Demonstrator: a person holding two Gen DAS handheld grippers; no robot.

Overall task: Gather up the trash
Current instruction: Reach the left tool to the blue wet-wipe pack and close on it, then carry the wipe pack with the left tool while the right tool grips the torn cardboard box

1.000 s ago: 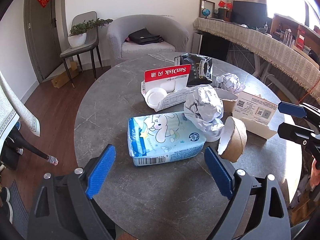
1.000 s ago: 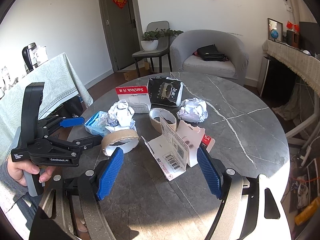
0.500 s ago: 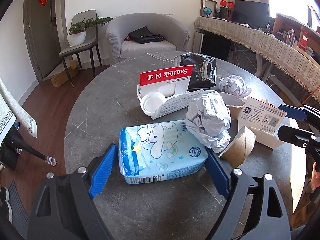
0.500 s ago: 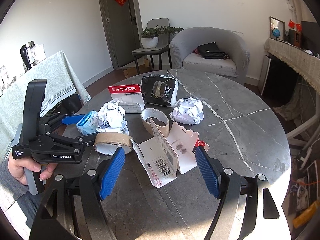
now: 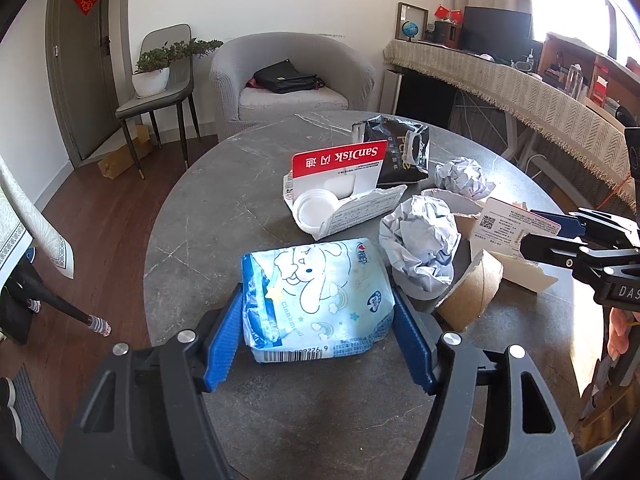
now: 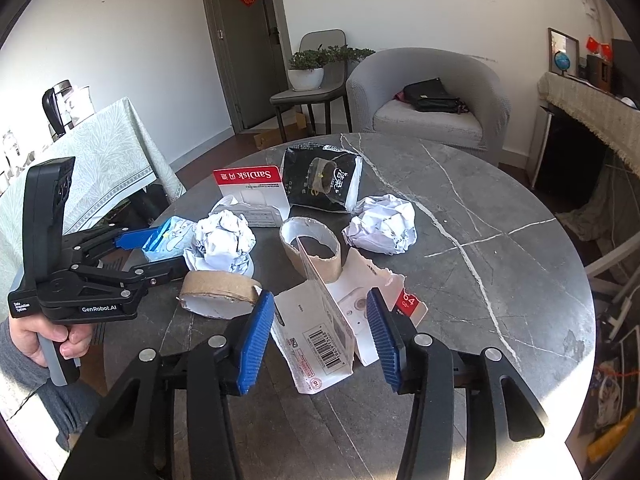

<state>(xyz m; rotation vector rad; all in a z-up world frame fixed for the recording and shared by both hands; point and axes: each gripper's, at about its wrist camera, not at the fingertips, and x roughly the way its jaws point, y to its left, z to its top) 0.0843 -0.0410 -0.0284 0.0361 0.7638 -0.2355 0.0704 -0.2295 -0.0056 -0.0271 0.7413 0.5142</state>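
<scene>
We see the left claw [image 5: 318,336] with its blue pads on both sides of the blue tissue pack [image 5: 316,300], which lies on the near part of the grey desk [image 5: 224,200]. The right claw [image 6: 320,336] is spread around the torn white card package [image 6: 320,340].

The left gripper [image 5: 318,338] has been brought forward, so the blue tissue pack [image 5: 316,300] is now enclosed between its narrowed fingers. The right gripper [image 6: 320,338] has been advanced around the torn card package [image 6: 320,340].
</scene>
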